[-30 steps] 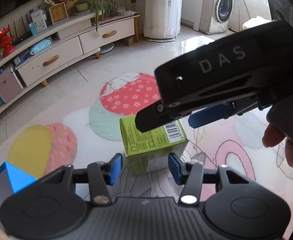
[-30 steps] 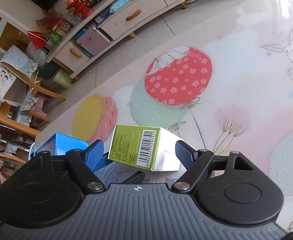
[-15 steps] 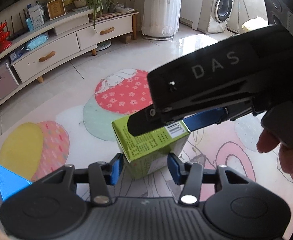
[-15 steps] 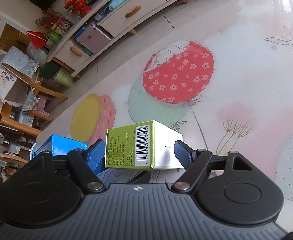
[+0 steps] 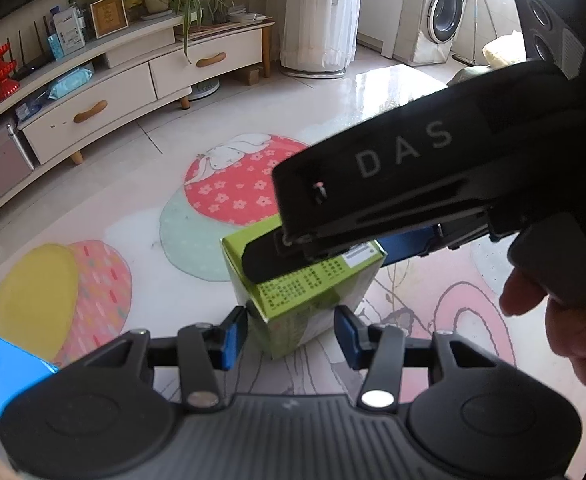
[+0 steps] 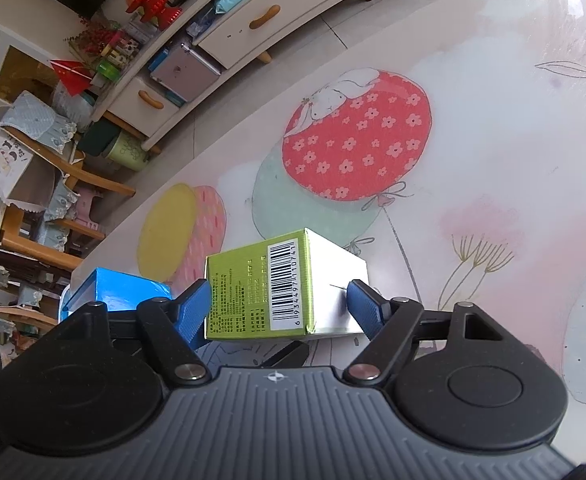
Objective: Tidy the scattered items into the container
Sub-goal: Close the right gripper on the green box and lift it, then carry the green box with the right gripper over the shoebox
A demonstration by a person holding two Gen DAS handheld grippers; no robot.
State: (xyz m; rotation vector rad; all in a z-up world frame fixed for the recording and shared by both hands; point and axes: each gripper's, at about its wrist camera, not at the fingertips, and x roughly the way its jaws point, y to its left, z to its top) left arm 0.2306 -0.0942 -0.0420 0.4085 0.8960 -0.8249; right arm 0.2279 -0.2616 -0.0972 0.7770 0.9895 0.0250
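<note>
A green and white carton with a barcode [image 6: 281, 284] sits on the patterned table, also seen in the left wrist view [image 5: 305, 292]. My right gripper [image 6: 277, 312] is open, its blue pads on either side of the carton, close to its sides. From the left wrist view the right gripper's black body [image 5: 433, 192] reaches over the carton's top. My left gripper [image 5: 291, 336] is open, its pads flanking the carton's near corner. A blue container [image 6: 117, 292] stands at the left, also at the left edge of the left wrist view [image 5: 1, 368].
The tabletop [image 6: 473, 168] carries balloon and rabbit drawings. Beyond its edge stand a white TV cabinet [image 5: 133, 80], a washing machine [image 5: 445, 12] and wooden chairs [image 6: 45, 184]. A hand [image 5: 565, 320] holds the right gripper.
Both grippers have moved closer to the carton, which now sits between both pairs of pads. The carton has turned slightly.
</note>
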